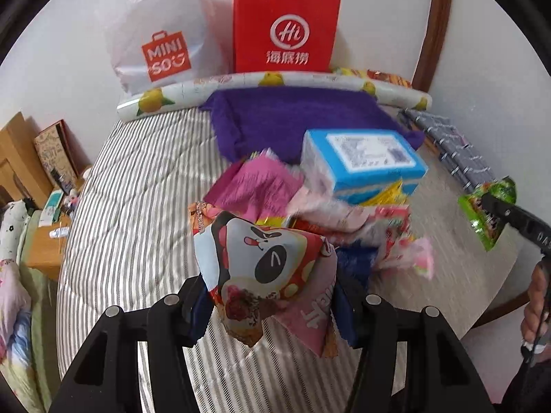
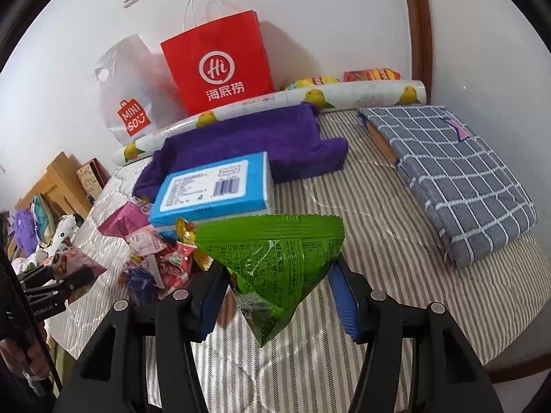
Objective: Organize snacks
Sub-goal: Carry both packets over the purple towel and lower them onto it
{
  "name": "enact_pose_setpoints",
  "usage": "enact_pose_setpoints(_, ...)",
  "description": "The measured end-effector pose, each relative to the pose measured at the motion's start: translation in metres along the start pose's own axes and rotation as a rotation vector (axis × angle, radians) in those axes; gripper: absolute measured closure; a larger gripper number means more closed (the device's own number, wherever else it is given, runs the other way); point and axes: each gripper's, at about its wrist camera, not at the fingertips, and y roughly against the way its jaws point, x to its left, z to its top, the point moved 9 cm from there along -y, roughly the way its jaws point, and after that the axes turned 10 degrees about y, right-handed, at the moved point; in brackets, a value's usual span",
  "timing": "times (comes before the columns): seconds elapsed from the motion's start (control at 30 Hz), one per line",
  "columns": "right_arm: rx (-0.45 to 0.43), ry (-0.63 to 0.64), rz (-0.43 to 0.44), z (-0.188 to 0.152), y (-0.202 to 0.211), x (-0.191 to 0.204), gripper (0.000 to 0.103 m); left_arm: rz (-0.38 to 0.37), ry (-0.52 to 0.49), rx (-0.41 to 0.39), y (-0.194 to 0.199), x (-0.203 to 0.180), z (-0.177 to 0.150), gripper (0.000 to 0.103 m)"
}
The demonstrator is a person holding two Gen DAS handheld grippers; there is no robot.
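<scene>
**Black Tongs with Blue Pads**

The left tongs point(image 1: 272, 306) and the right tongs point(image 2: 275, 296) are matte black frames with angular struts and triangular cut-outs. Round silver pivot pins sit along the top of each linkage. The fingers carry dark blue ribbed pads point(image 2: 346, 304). Seen from the right wrist view, the left tongs' body bears small white lettering along its side.

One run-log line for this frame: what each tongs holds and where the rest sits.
left tongs: shut on panda snack bag | right tongs: shut on green snack bag | snack pile: on striped bed, by blue box
</scene>
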Motion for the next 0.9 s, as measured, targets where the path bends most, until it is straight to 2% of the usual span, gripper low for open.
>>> enact_pose_setpoints(0.2,-0.025,0.044,0.039,0.031,0.001,0.017,0.047,-0.057,-0.027,-0.026,0.002,-0.029,0.036,0.047)
enact_pose_setpoints(0.4,-0.054,0.098,0.086,0.075,-0.008,0.029,0.047,-0.110,-0.017,-0.040,-0.006,-0.051,0.077,0.047)
enact_pose_setpoints(0.67,-0.099,0.168,0.118,0.153,-0.029,0.034,0.047,-0.108,0.024,-0.076,-0.021,-0.057,0.139,0.047)
enact_pose_setpoints(0.9,-0.117,0.196,0.153,0.210,-0.054,0.035,0.047,-0.070,0.050,-0.103,-0.034,-0.046,0.184,0.047)
